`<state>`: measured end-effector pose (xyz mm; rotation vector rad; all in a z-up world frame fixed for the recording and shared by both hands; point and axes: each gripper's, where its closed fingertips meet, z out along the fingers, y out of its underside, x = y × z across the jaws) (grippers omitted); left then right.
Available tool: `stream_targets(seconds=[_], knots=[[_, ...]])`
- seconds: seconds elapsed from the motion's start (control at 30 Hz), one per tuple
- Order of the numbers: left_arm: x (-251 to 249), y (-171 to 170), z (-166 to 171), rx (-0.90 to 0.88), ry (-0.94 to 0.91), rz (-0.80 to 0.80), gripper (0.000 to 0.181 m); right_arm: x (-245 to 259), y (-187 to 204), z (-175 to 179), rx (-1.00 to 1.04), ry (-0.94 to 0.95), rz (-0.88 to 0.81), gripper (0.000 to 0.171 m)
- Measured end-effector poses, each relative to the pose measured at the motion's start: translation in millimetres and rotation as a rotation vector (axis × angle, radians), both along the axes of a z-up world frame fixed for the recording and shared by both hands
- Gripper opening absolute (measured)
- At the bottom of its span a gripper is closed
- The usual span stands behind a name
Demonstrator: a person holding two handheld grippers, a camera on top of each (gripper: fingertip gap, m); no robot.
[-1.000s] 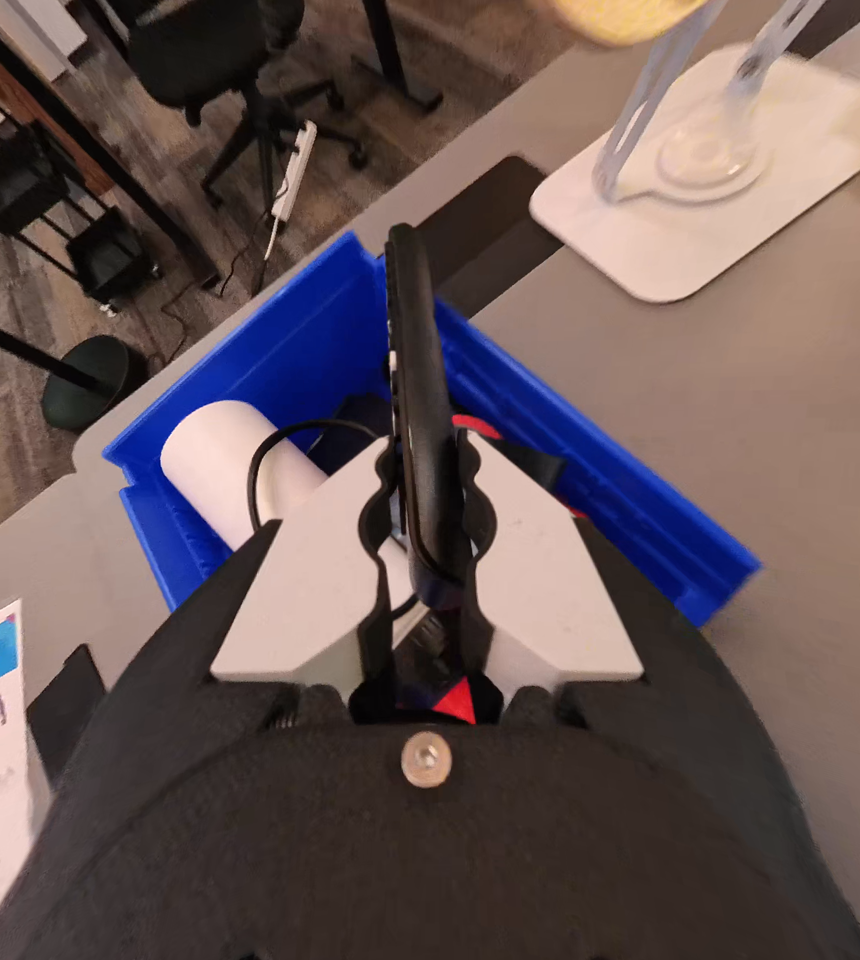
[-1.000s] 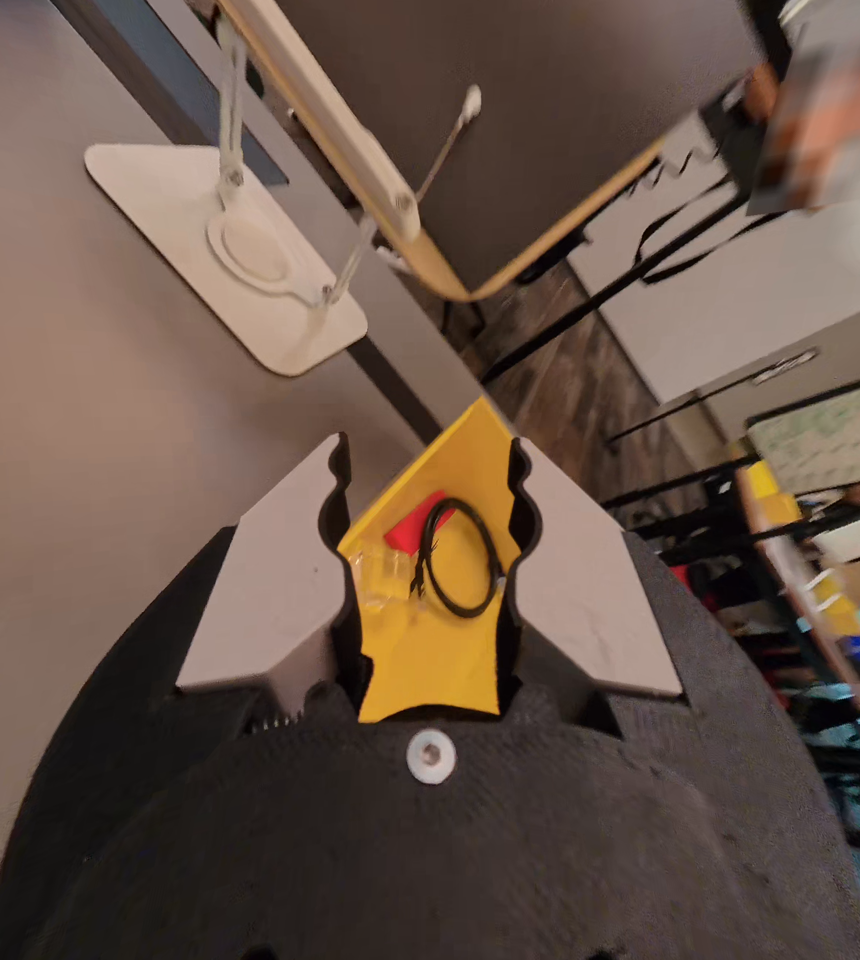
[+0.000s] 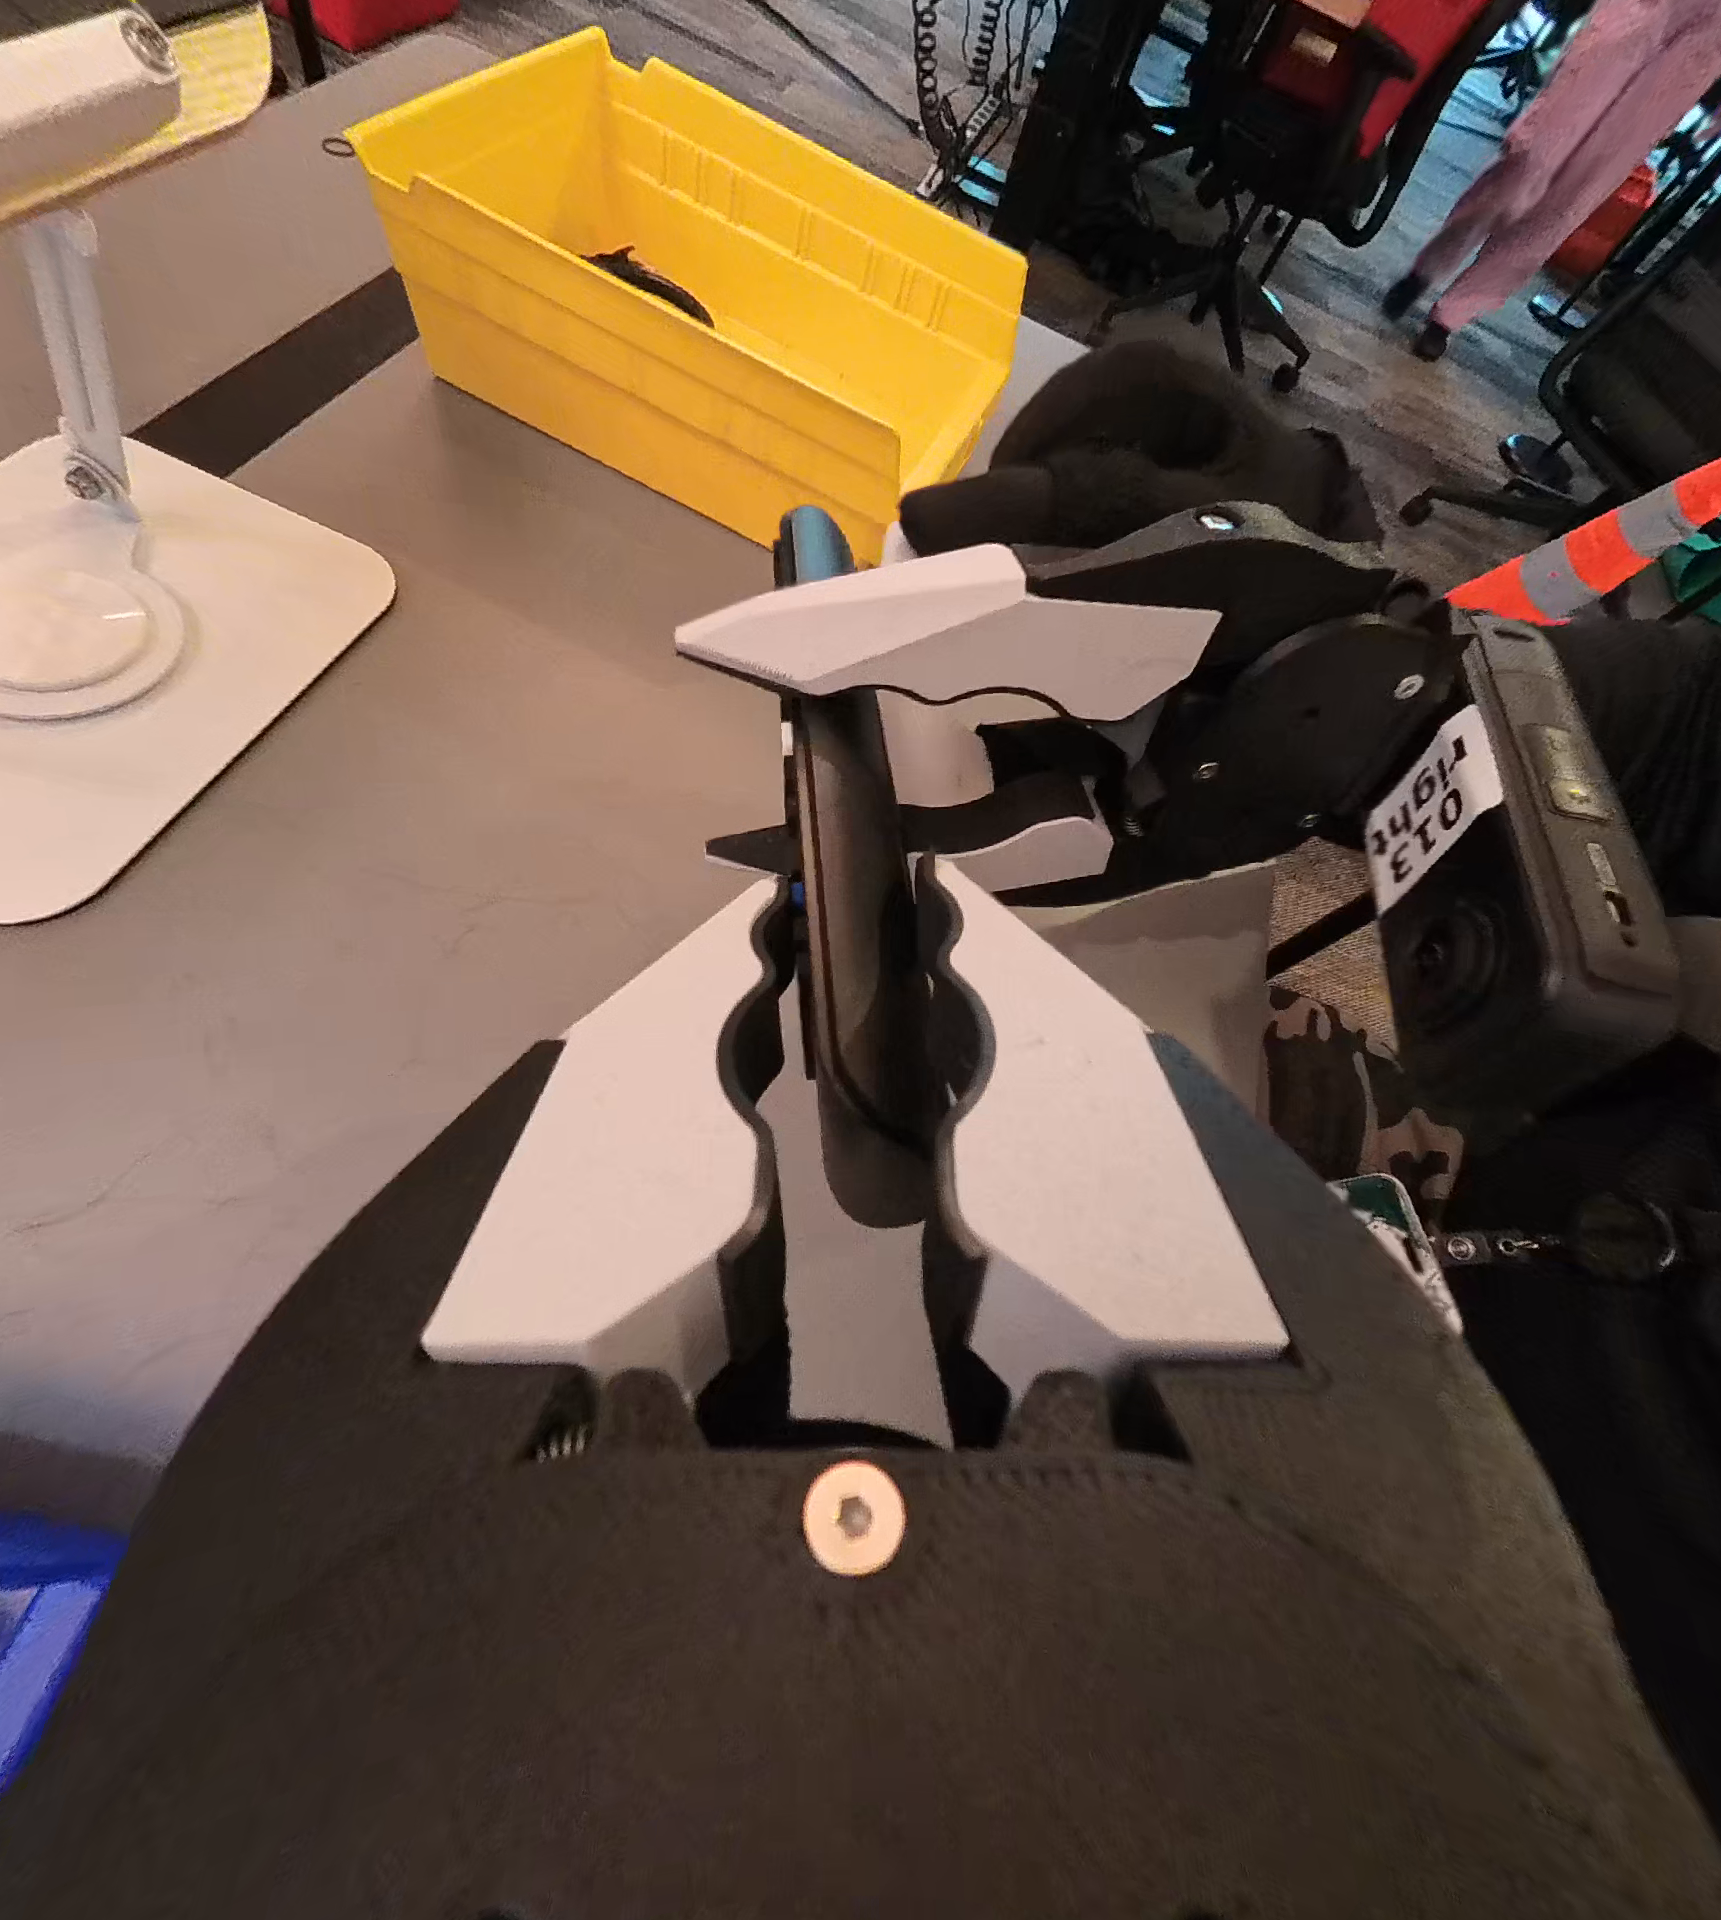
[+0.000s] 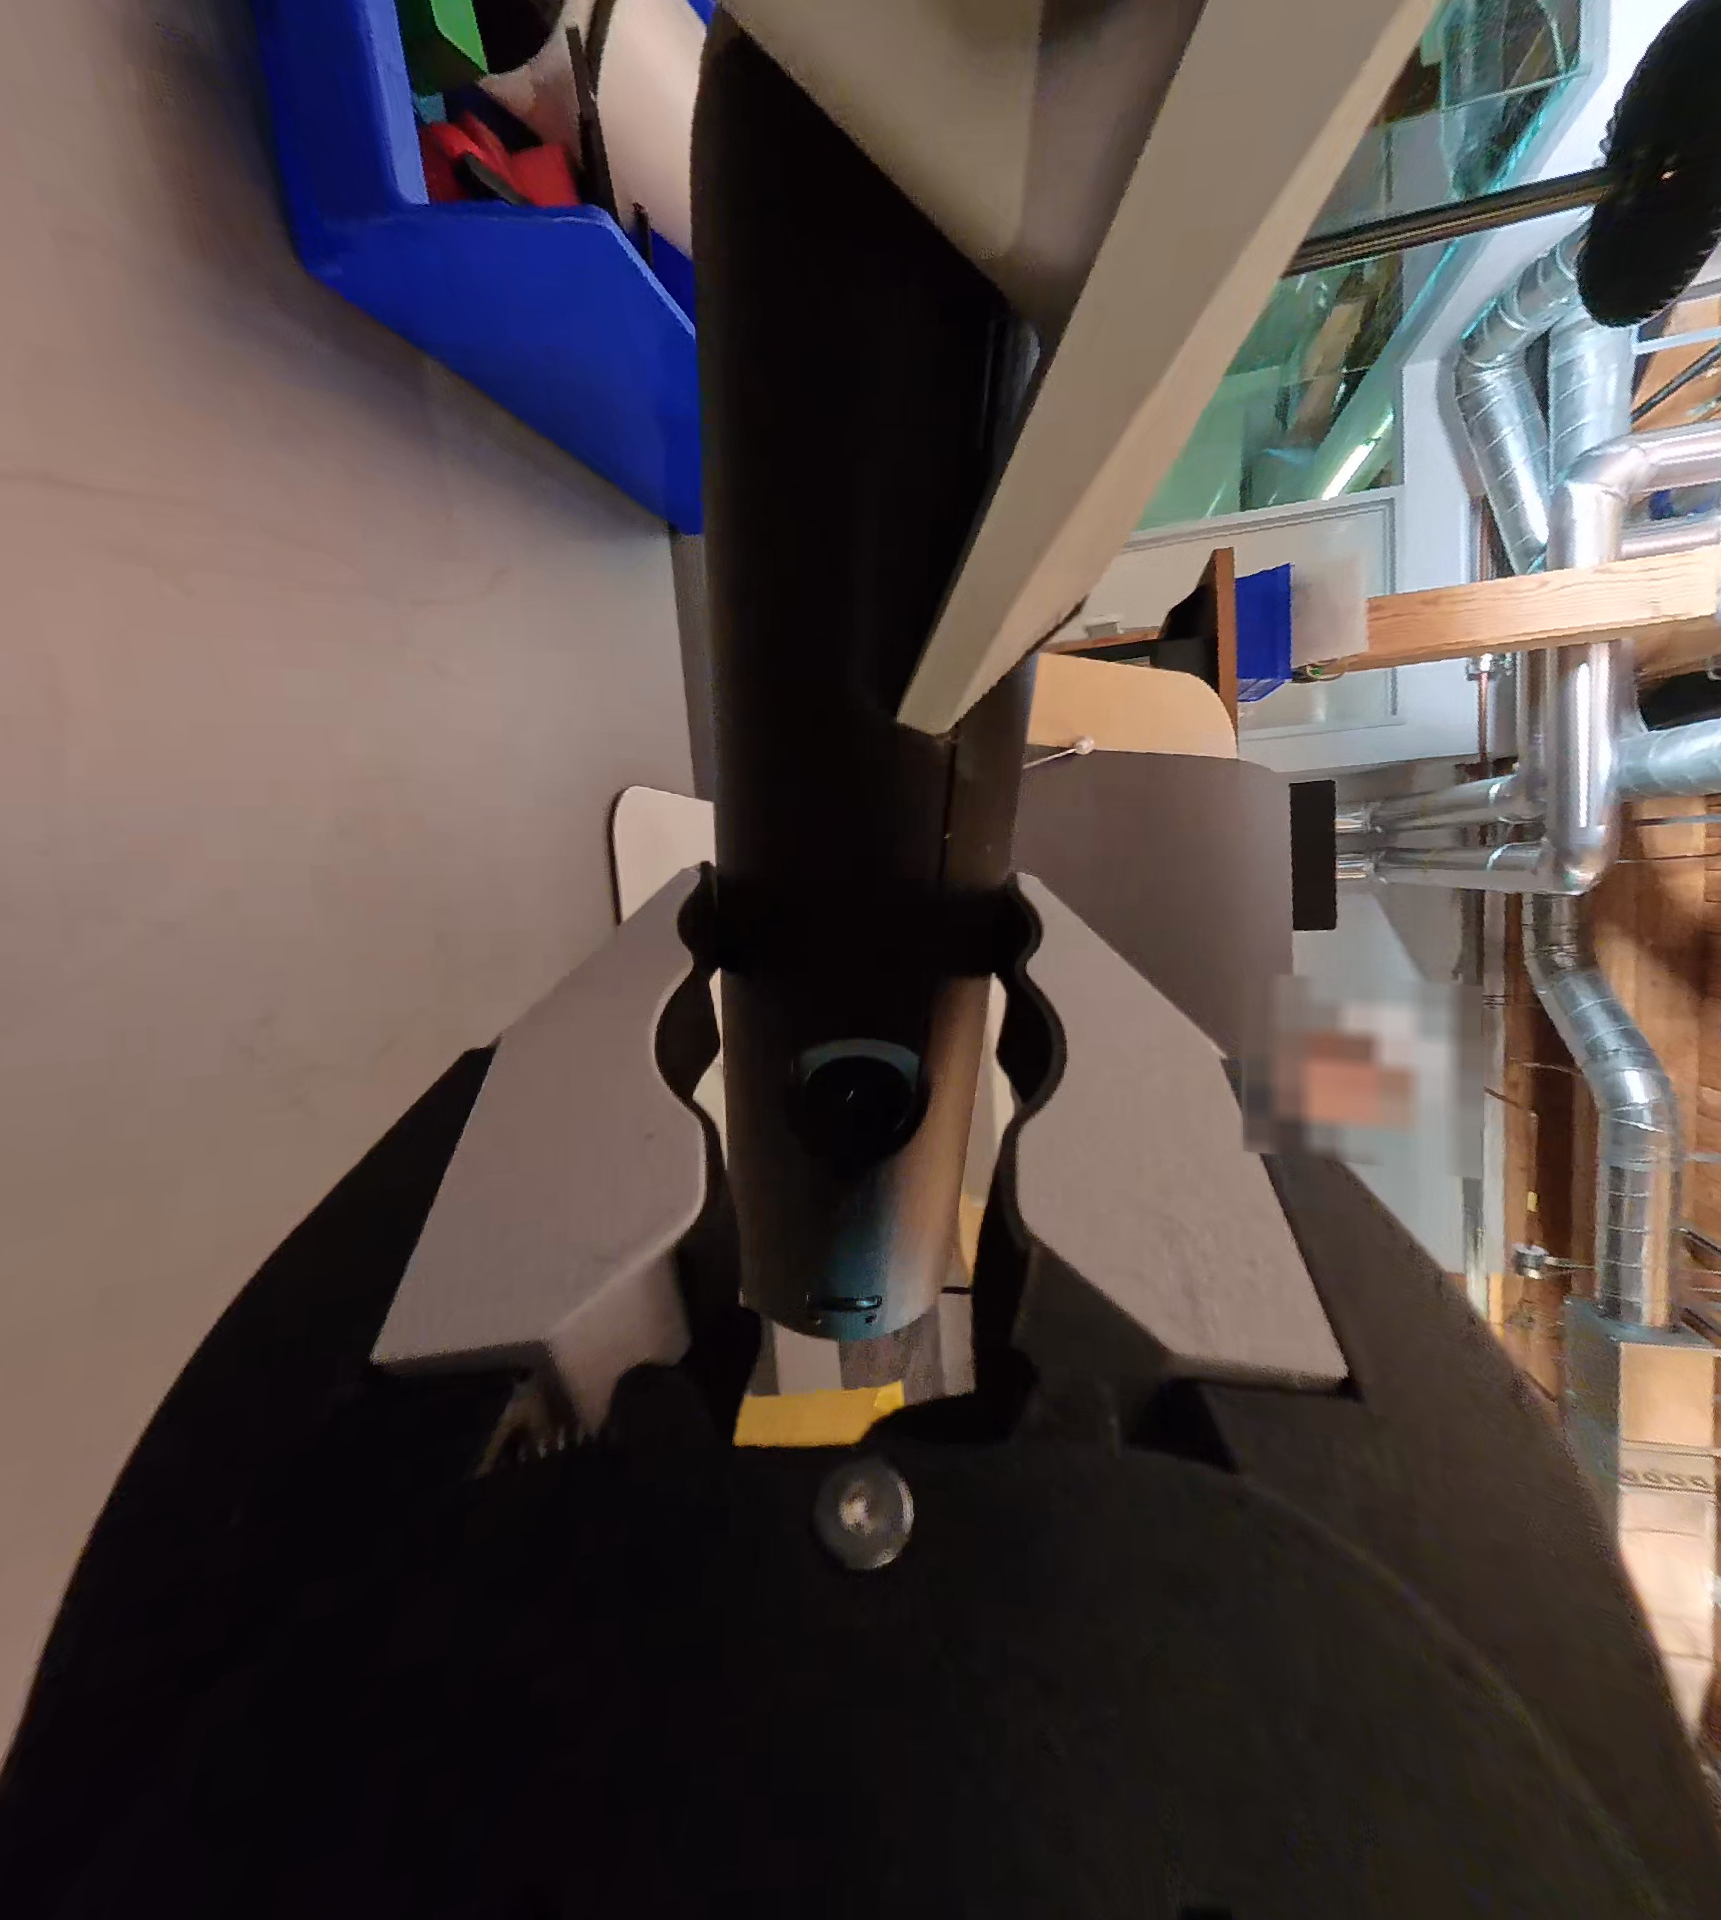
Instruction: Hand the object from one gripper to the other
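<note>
With the right gripper point(image 3: 794, 758) clenching the slim black plastic remote point(image 3: 840, 935) at 12 o'clock, we retract the released left gripper point(image 3: 851, 997) straight toward 6 o'clock.

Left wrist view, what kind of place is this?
Probably a workshop or lab office: a grey table with a yellow parts bin, rolling office chairs behind, and bare metal ducts in the right wrist view.

black remote point(image 3: 840, 977) | yellow bin point(image 3: 690, 343) | blue bin point(image 4: 513, 281)

Remote point(image 3: 840, 935) between both claws
</note>
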<state>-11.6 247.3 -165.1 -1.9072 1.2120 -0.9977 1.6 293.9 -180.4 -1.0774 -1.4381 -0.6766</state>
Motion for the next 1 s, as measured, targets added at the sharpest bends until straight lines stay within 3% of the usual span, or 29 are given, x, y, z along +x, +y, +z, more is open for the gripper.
stream_targets(seconds=[0.17,0.23,0.3,0.5,0.63,0.83,1.0], knots=[[2,3,1,0.061,-0.010,0.006,0.025,0,-4,-8,-0.122,0.059,0.025,0.050],[4,3,0,0.123,0.032,0.004,0.053,2,-5,-12,-0.181,0.075,0.040,0.051],[5,4,3,0.198,0.062,-0.001,0.069,2,-8,-18,-0.309,0.136,0.074,0.051],[5,0,30,0.417,-0.008,-0.030,0.074,1,-28,-33,-0.703,0.275,0.231,0.051],[6,-3,38,0.448,-0.073,-0.045,0.079,-1,-39,-16,-0.903,0.491,0.392,0.051],[19,-18,52,0.300,-0.304,-0.108,0.078,-9,-88,23,-1.228,0.775,0.864,0.051],[34,-42,58,0.205,-0.406,-0.217,0.071,-11,-132,25,-1.485,0.741,1.168,0.052]])
